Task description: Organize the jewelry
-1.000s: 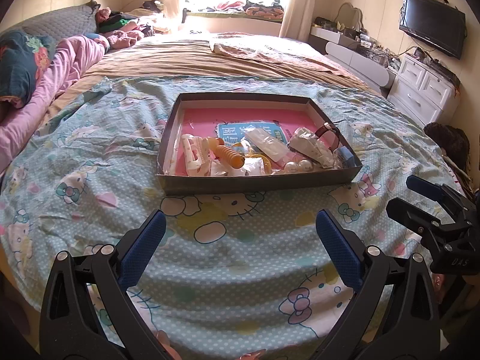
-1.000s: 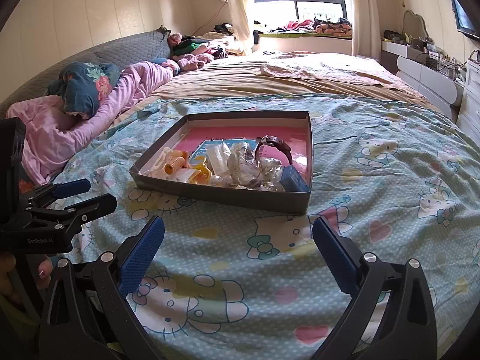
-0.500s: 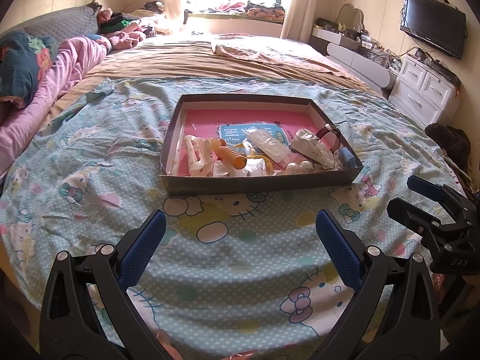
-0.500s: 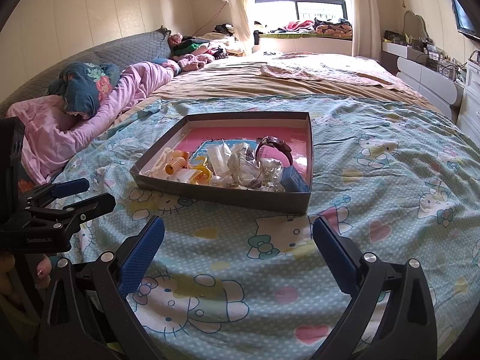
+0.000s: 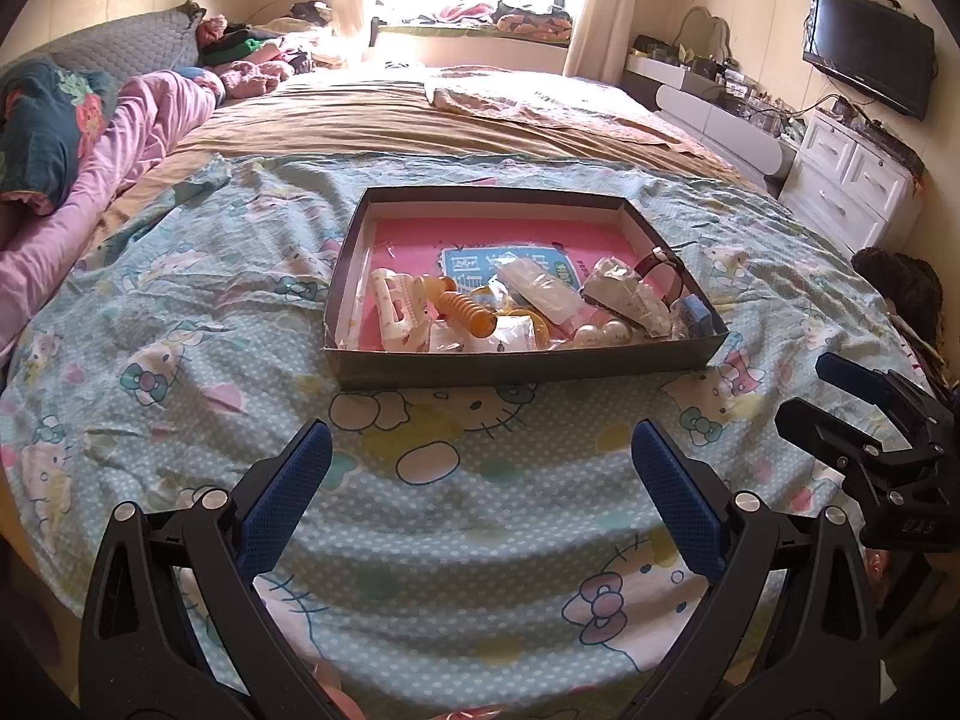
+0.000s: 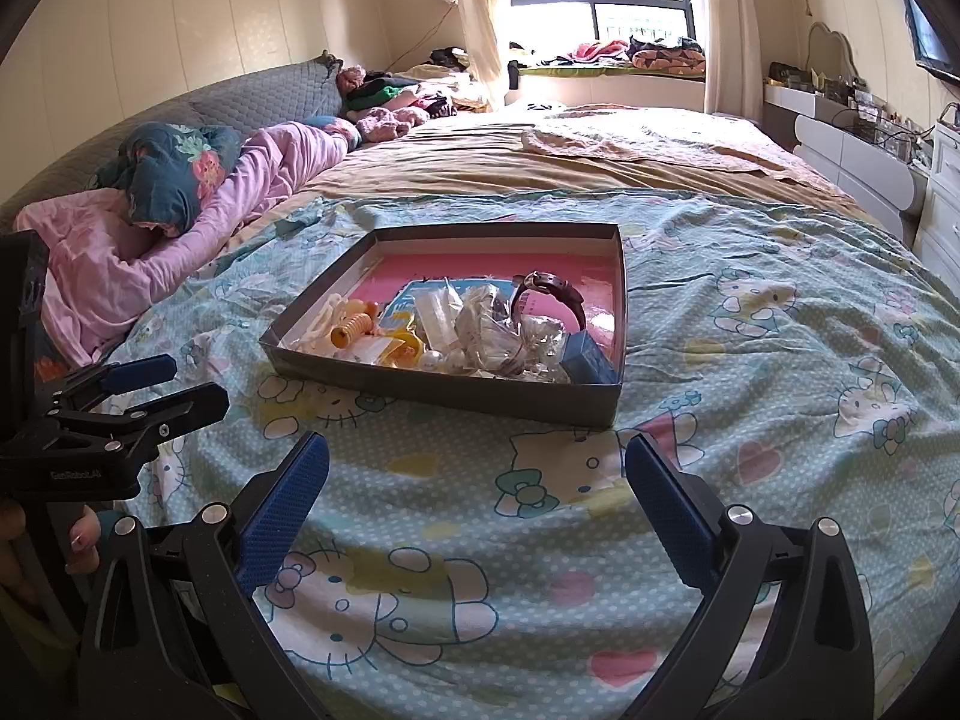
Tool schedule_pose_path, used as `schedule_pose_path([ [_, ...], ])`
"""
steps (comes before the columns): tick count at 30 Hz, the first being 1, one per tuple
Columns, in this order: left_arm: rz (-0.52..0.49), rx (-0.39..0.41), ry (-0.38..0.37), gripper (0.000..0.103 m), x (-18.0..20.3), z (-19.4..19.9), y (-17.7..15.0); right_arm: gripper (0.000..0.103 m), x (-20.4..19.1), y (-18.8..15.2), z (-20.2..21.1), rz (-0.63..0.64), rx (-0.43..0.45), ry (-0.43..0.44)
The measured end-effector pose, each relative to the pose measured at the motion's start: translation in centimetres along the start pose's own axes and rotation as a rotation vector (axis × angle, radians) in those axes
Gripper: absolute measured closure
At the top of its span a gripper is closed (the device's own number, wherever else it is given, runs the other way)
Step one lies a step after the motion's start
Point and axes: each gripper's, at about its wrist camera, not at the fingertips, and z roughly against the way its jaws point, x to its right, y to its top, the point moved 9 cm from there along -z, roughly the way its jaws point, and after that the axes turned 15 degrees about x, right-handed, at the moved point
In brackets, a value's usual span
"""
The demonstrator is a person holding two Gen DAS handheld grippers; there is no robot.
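A shallow dark box [image 5: 522, 366] with a pink floor lies on the bed; its near wall also shows in the right wrist view [image 6: 444, 390]. Inside lie a white hair claw [image 5: 399, 309], an orange spiral clip [image 5: 465, 312], pearls [image 5: 603, 333], clear packets [image 5: 540, 291], a dark red watch [image 5: 663, 264] [image 6: 552, 294] and a small blue box [image 6: 591, 357]. My left gripper [image 5: 480, 480] hangs open short of the box, with nothing between its fingers. My right gripper [image 6: 477, 480] is open too, to the right of the left one and equally short of the box.
A cartoon-cat sheet [image 5: 180, 360] covers the near bed, a brown blanket [image 5: 420, 114] lies behind. Pink bedding and pillows [image 6: 180, 210] pile at left. White drawers [image 5: 852, 180] and a wall TV [image 5: 870, 48] stand at right. A hand [image 6: 36, 546] holds the left gripper.
The left wrist view has drifted slightly, so the box sits a little more to the right. Both grippers stay open and hold nothing.
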Motion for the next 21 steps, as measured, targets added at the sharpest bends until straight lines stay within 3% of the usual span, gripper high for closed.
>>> schedule_pose_path([
  [21, -0.004, -0.033, 0.038, 0.009, -0.7, -0.7, -0.7, 0.005, 1.4, -0.2, -0.4, 0.007, -0.006, -0.035],
])
